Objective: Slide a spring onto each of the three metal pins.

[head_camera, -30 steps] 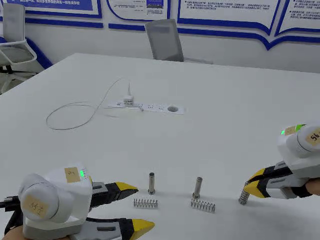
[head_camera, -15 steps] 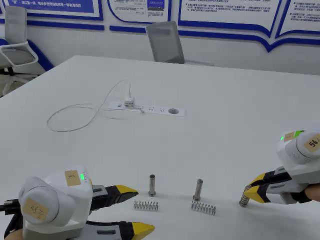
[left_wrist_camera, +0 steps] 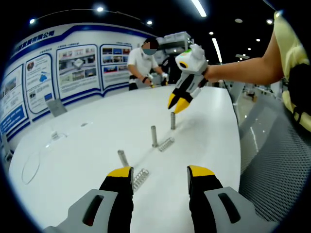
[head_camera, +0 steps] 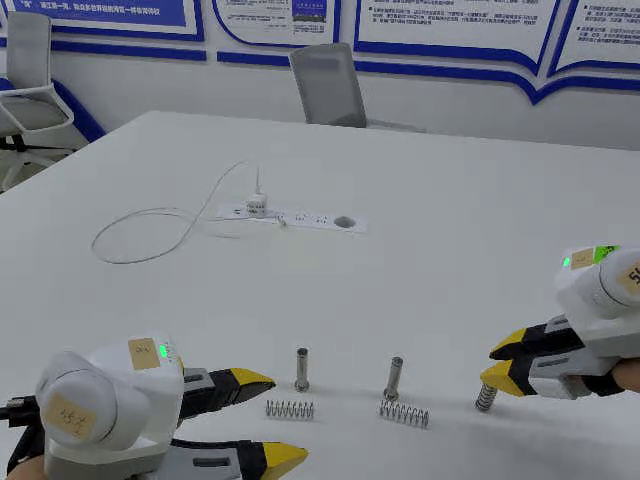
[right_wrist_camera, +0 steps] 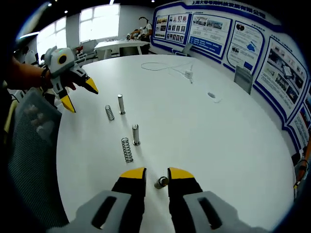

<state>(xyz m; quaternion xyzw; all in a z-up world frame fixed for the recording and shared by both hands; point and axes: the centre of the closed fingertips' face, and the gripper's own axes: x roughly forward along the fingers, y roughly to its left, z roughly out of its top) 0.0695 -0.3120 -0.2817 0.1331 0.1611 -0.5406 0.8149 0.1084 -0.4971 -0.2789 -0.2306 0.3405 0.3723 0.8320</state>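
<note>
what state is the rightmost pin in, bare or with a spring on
Spring on: coils wrap the rightmost pin, which stands upright just below the open right gripper.

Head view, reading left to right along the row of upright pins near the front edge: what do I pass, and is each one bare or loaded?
bare pin → second bare pin → pin wearing a spring

right gripper (head_camera: 490, 365) sticker (head_camera: 630, 278): "5", rest cut off | left gripper (head_camera: 288, 417) stickers (head_camera: 145, 352): handwriting unreadable | wall posters (head_camera: 450, 20) behind table (head_camera: 450, 200): print too small
</note>
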